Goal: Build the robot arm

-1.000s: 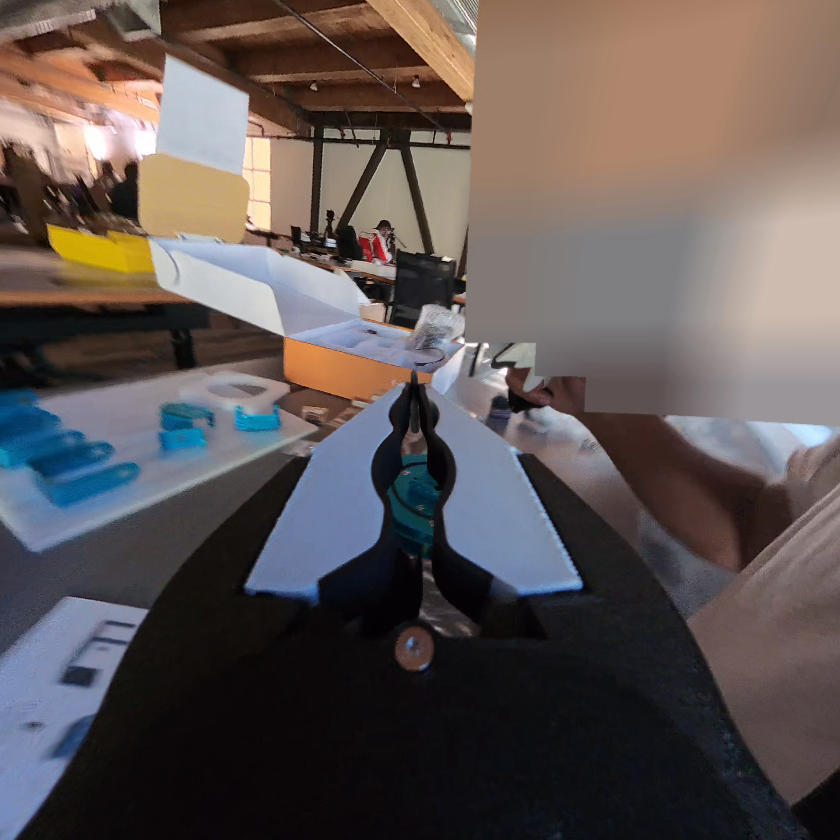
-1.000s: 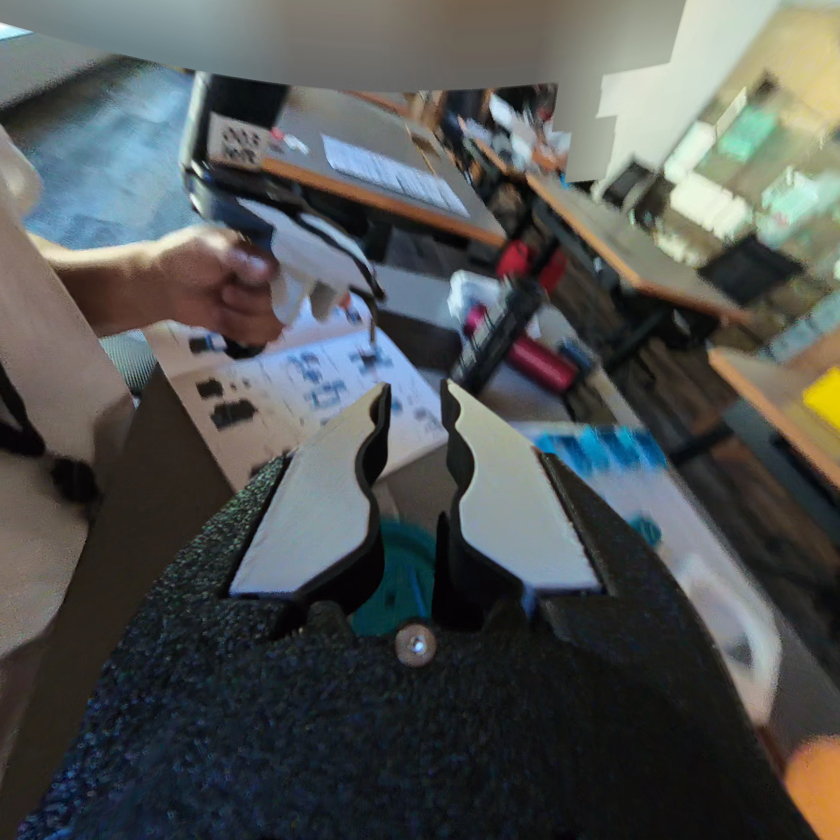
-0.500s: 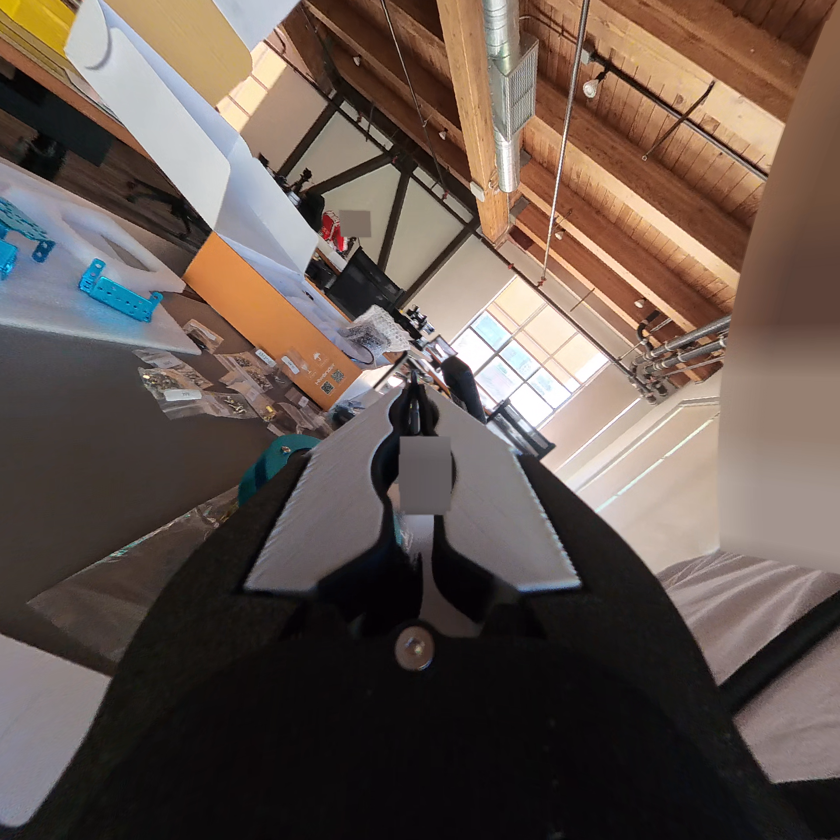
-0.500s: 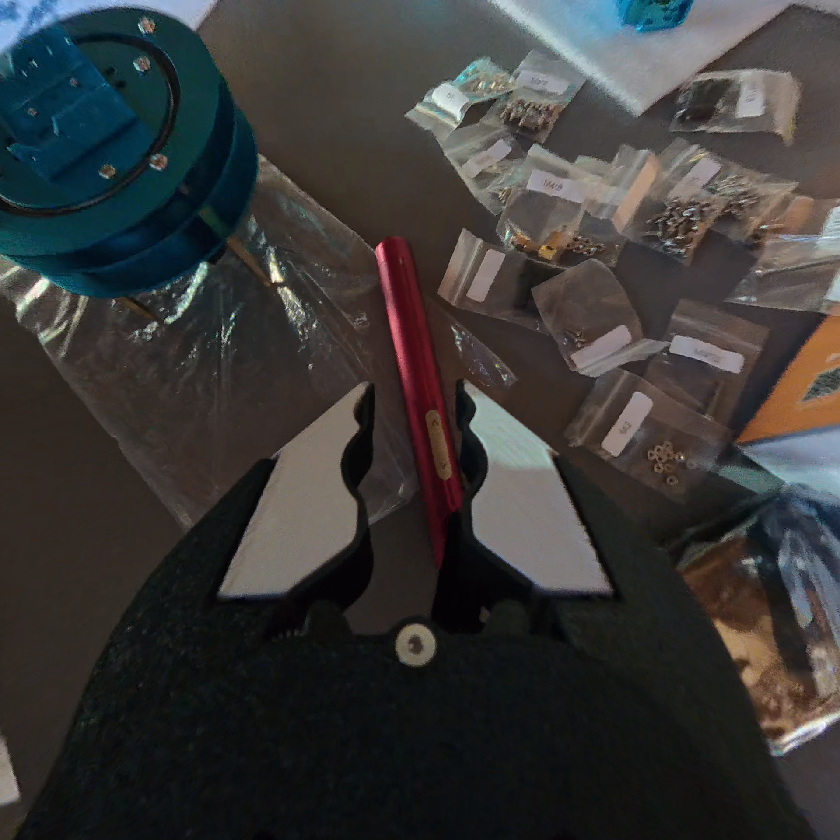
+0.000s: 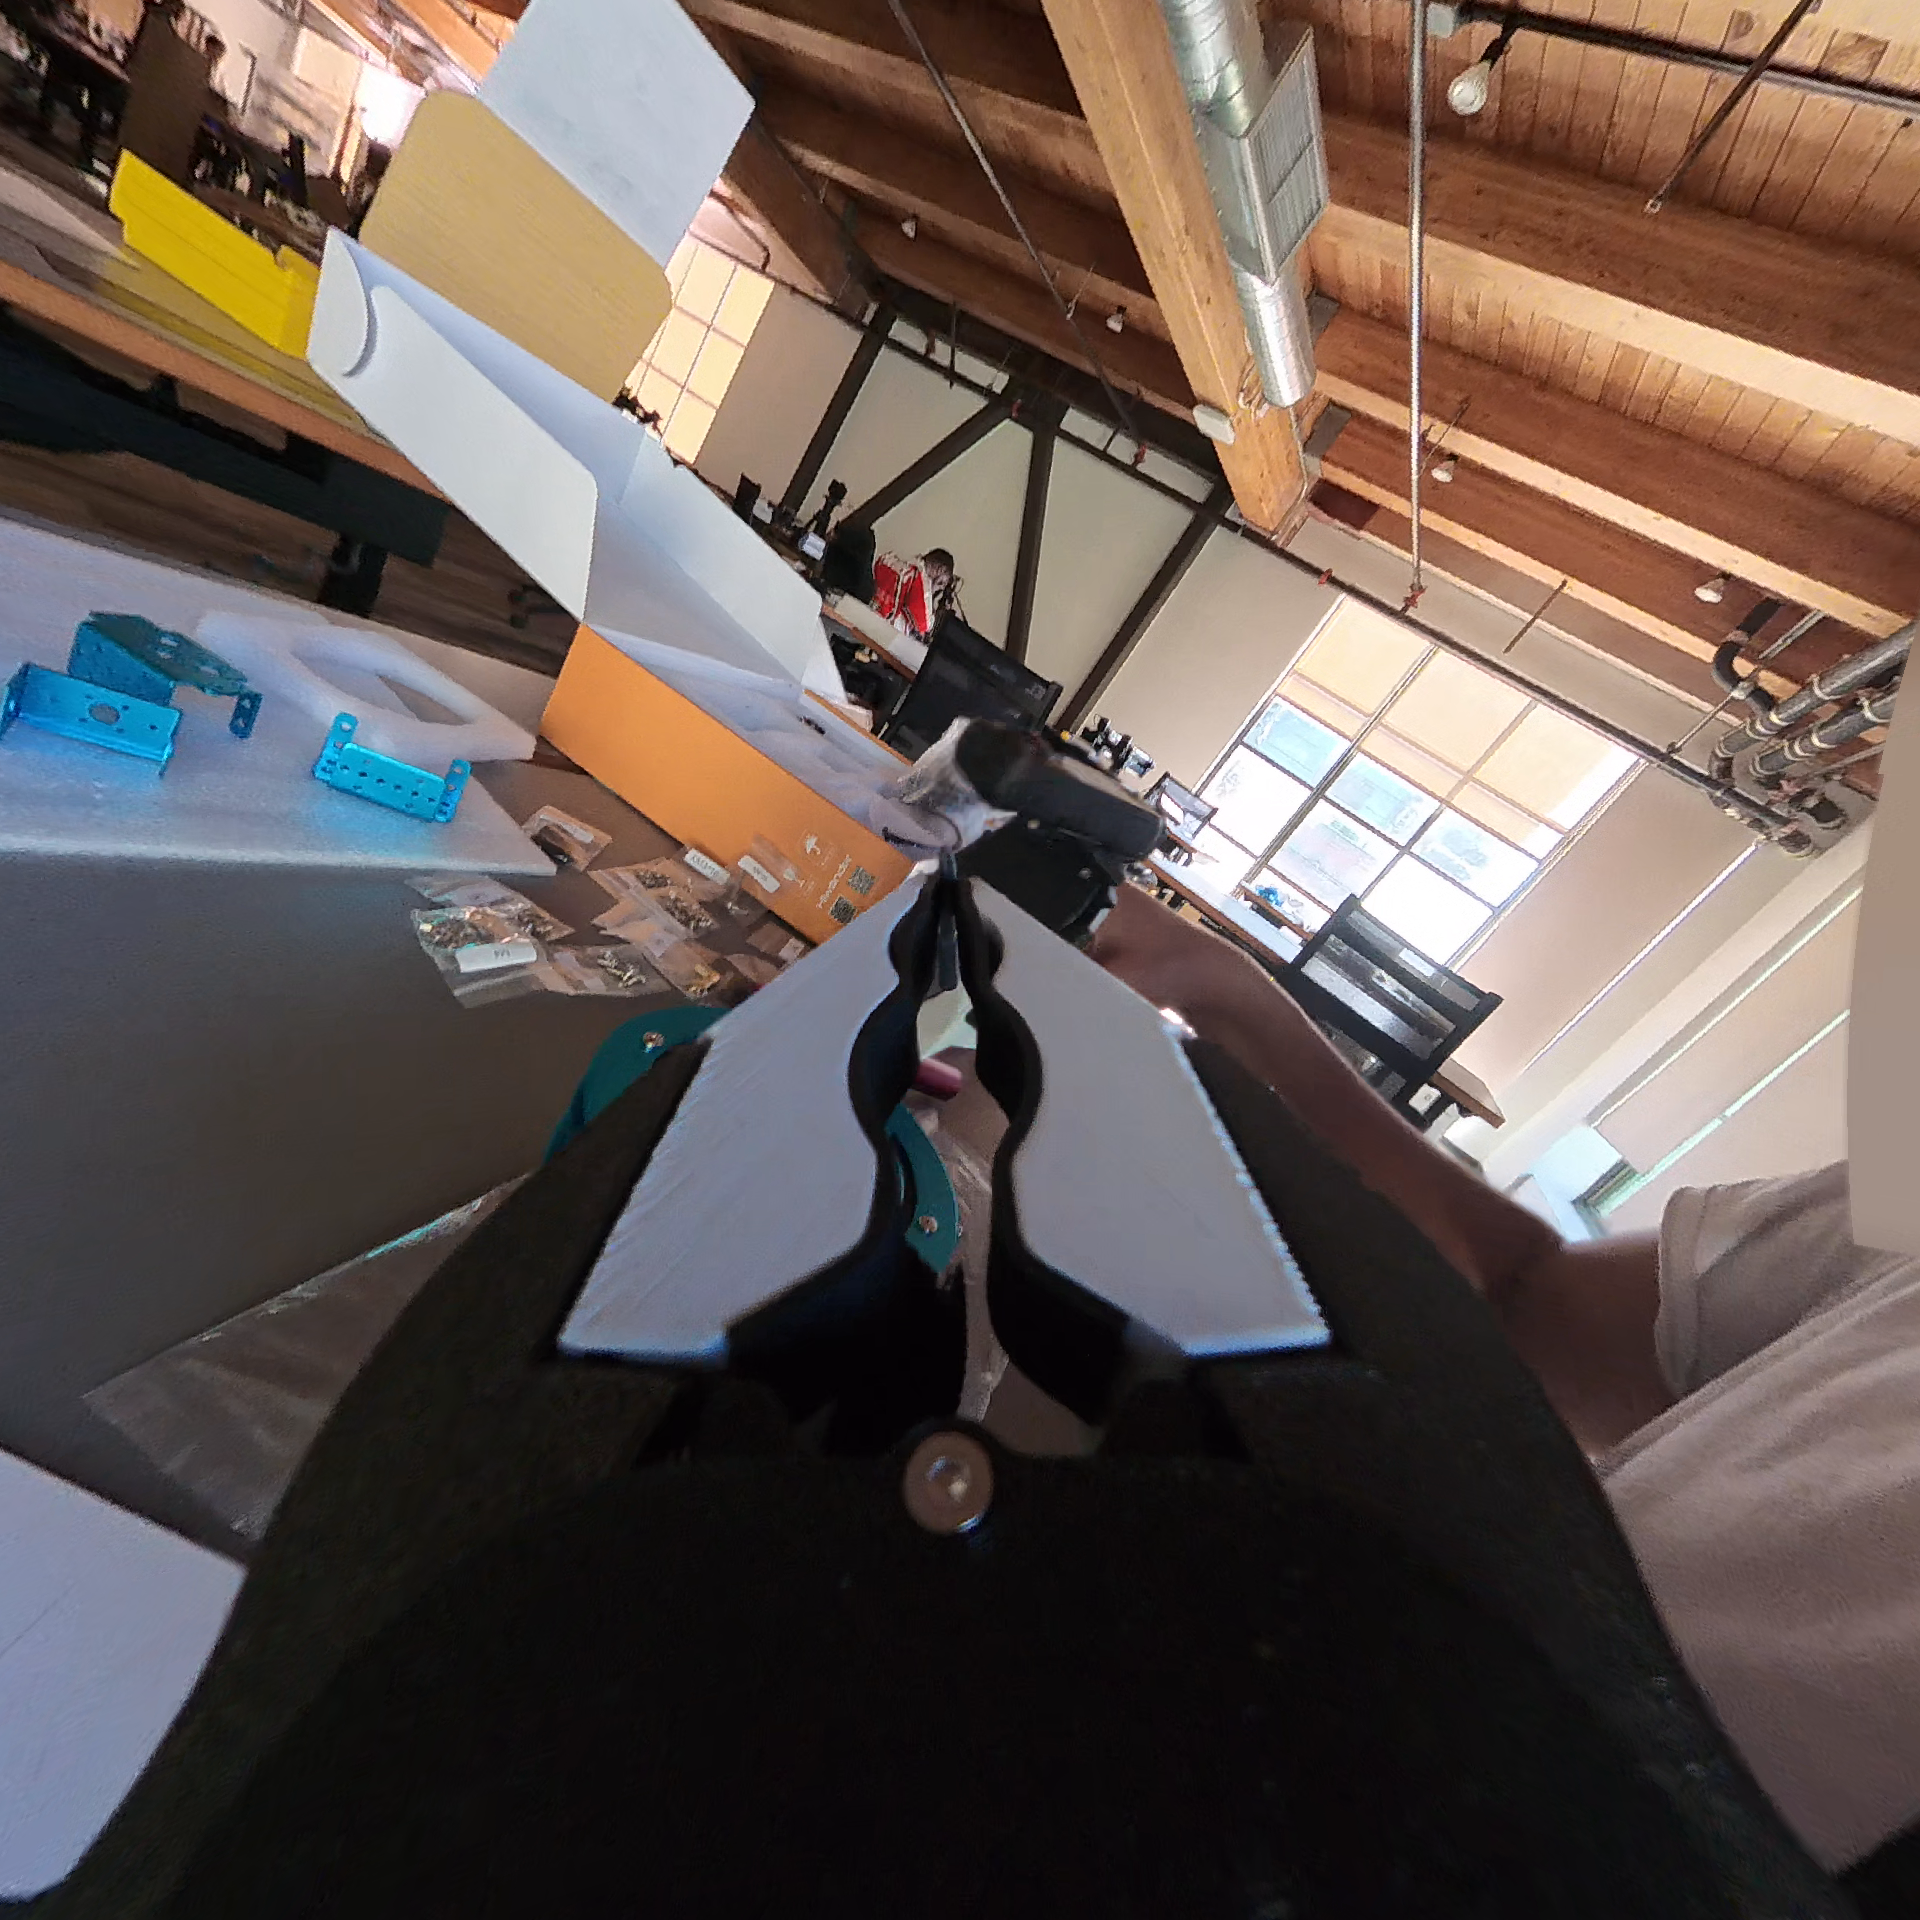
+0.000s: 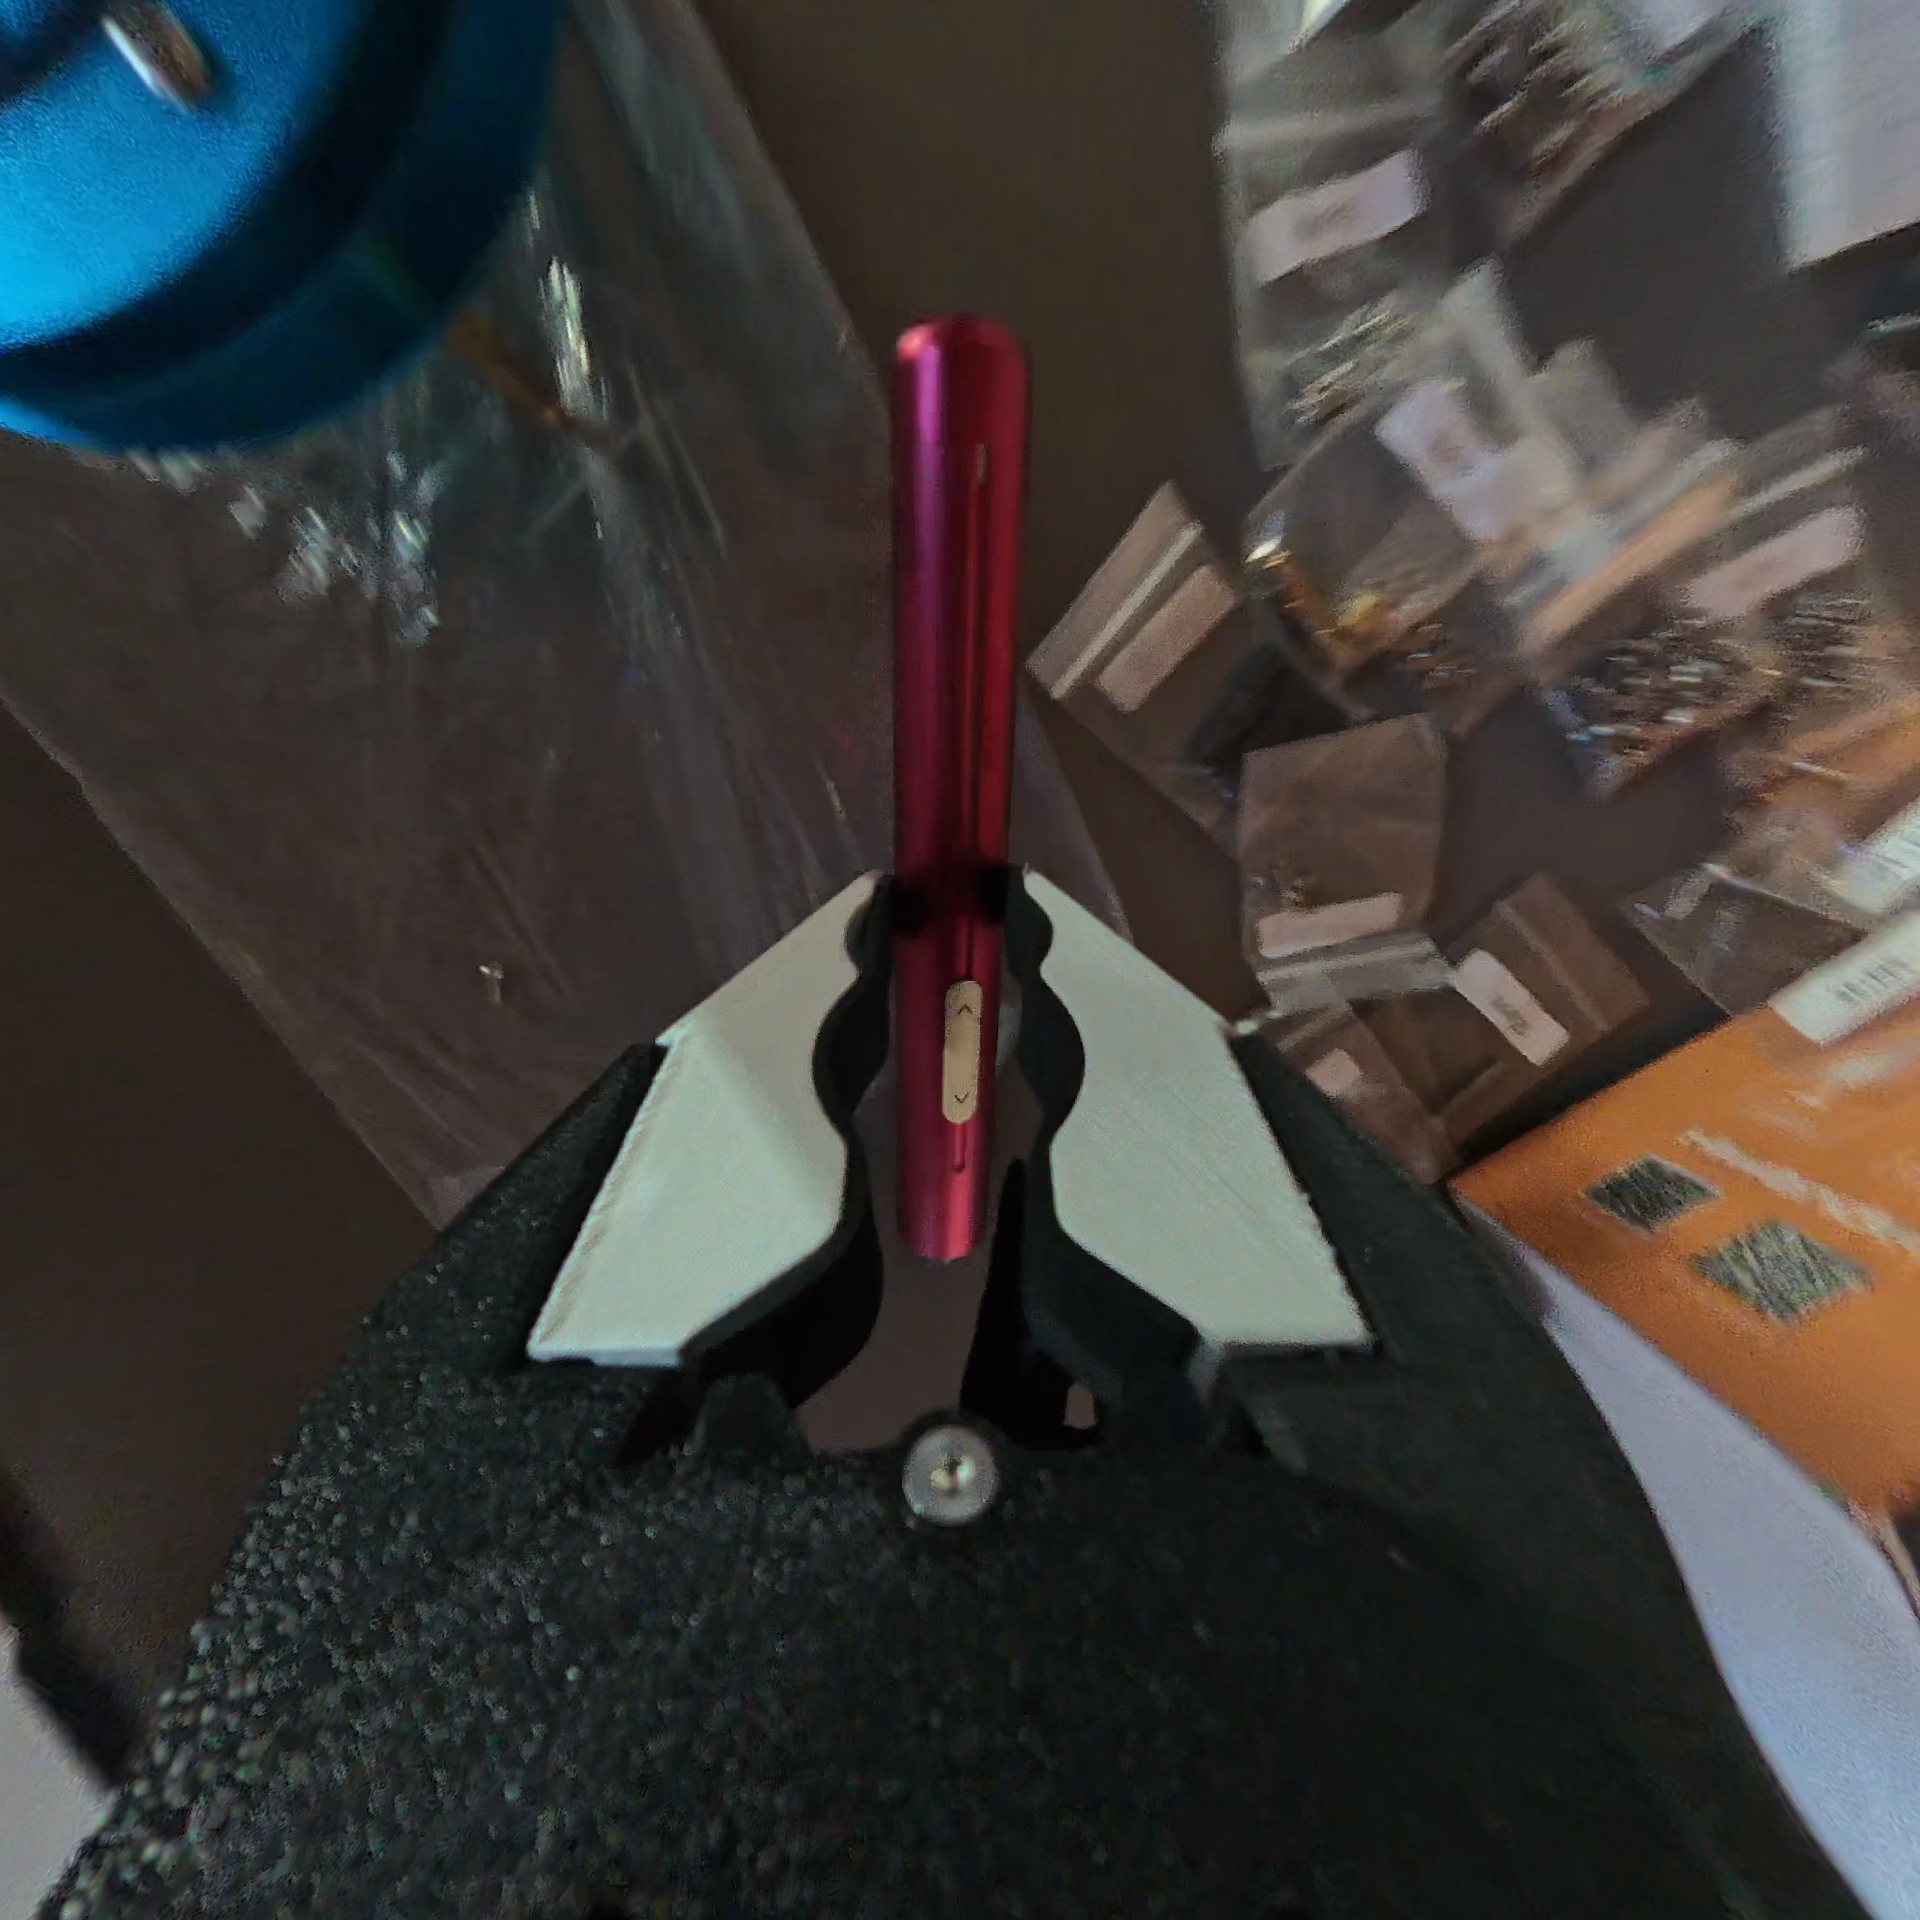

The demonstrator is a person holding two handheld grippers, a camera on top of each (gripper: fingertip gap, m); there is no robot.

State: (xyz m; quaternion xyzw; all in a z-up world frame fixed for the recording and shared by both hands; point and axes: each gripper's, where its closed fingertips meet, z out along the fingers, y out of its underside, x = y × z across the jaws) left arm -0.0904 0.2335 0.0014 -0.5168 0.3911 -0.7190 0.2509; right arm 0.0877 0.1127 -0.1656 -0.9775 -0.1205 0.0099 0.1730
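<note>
My right gripper (image 6: 954,894) is shut on a red pen-shaped tool (image 6: 956,623) with a small button plate. The tool points forward over a clear plastic bag (image 6: 468,675) on the dark table. A teal round disc part (image 6: 156,208) lies at the upper left on that bag. My left gripper (image 5: 948,920) is shut, with a thin dark sliver at its tips that I cannot identify. It hovers just above the teal disc (image 5: 623,1049). The other gripper (image 5: 1049,821) and the person's arm (image 5: 1351,1122) show beyond it.
An open orange box with a white lid (image 5: 707,779) stands behind, and it also shows in the right wrist view (image 6: 1714,1247). Several small bags of screws (image 5: 499,935) lie before it and also show in the right wrist view (image 6: 1351,935). Blue metal brackets (image 5: 390,774) lie on a white foam sheet (image 5: 208,831). White paper (image 5: 83,1662) lies near left. Some 25 cm of space lies between my two pairs of fingers. Between my left fingertips and the teal disc (image 5: 623,1049) there is roughly 12 cm.
My right gripper swung down to the table, straddled the red tool and closed on it. The left gripper stayed shut; its view tilted up and then partly back.
</note>
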